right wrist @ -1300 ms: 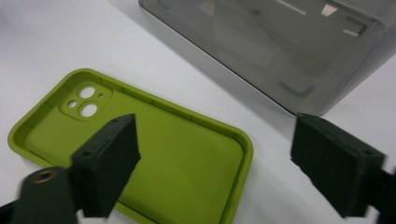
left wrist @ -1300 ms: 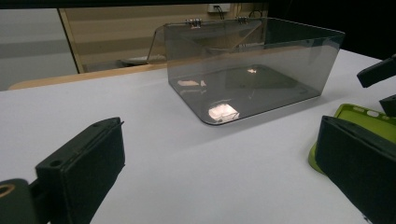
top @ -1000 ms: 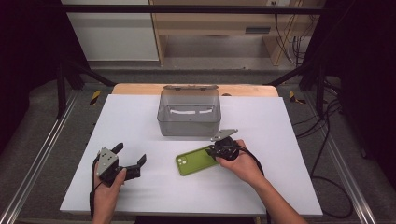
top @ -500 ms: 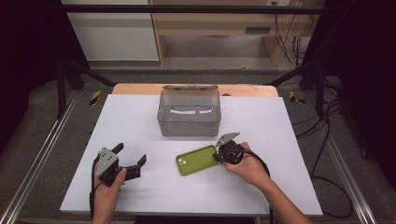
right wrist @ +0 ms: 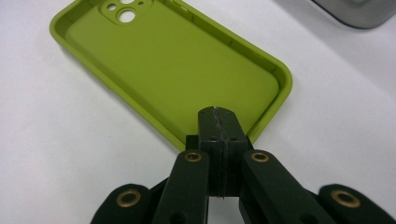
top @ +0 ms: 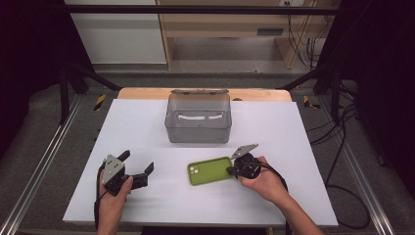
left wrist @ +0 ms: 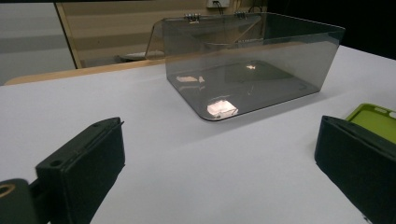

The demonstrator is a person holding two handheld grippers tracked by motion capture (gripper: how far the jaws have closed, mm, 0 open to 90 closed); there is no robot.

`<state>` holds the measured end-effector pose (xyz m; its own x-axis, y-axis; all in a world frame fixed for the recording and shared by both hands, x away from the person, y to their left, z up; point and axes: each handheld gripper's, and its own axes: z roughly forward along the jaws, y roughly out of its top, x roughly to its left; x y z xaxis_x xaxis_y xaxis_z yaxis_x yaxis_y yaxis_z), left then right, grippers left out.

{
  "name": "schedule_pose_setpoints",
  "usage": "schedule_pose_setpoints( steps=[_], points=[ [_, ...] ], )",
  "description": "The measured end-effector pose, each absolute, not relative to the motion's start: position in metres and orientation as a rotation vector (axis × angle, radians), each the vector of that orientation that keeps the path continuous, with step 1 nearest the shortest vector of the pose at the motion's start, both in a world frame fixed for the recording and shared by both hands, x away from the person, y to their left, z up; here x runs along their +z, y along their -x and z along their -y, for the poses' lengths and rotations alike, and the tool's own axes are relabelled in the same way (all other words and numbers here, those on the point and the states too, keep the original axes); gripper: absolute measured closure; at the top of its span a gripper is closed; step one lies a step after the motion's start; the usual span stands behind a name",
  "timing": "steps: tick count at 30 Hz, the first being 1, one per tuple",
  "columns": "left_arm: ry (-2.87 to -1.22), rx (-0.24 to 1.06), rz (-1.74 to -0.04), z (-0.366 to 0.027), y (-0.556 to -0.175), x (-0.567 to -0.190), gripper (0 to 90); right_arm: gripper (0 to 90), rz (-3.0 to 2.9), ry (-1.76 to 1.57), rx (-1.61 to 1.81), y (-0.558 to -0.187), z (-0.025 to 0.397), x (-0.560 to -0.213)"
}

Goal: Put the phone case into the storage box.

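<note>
A lime-green phone case (top: 209, 170) lies inside-up on the white table (top: 274, 122), its camera holes toward the left. My right gripper (top: 231, 171) is shut, jaws pressed flat together, tips over the case's (right wrist: 173, 60) near short edge. In the right gripper view (right wrist: 218, 114) I cannot tell whether any rim is pinched. My left gripper (top: 137, 161) rests open on the table at the front left, with nothing between its jaws (left wrist: 219, 163). A corner of the case (left wrist: 376, 119) peeks past its right jaw.
A smoky clear plastic box (top: 198, 120) with its hinged lid open stands at the middle back of the table; the box (left wrist: 252, 60) looks empty. Bare white tabletop lies between the two grippers and around the box.
My right hand and its shut gripper have shifted slightly toward the person and to the right, staying at the case's right end. The left gripper has not moved.
</note>
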<state>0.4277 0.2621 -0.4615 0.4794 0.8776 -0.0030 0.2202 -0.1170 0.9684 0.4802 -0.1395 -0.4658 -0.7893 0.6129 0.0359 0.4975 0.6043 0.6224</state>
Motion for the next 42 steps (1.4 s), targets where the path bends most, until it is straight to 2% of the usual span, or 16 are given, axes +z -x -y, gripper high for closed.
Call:
schedule_pose_setpoints(
  steps=[21, 42],
  points=[
    [-1.627, 0.738, -0.968, -0.262, -0.427, -0.461, 1.5, 90.0, -2.701, -0.965, 1.012, -0.438, 0.133, -0.467],
    [-1.628, 0.737, -0.975, -0.263, -0.427, -0.461, 1.5, 90.0, -2.779, -0.948, 1.061, -0.4, 0.079, -0.468]
  ],
)
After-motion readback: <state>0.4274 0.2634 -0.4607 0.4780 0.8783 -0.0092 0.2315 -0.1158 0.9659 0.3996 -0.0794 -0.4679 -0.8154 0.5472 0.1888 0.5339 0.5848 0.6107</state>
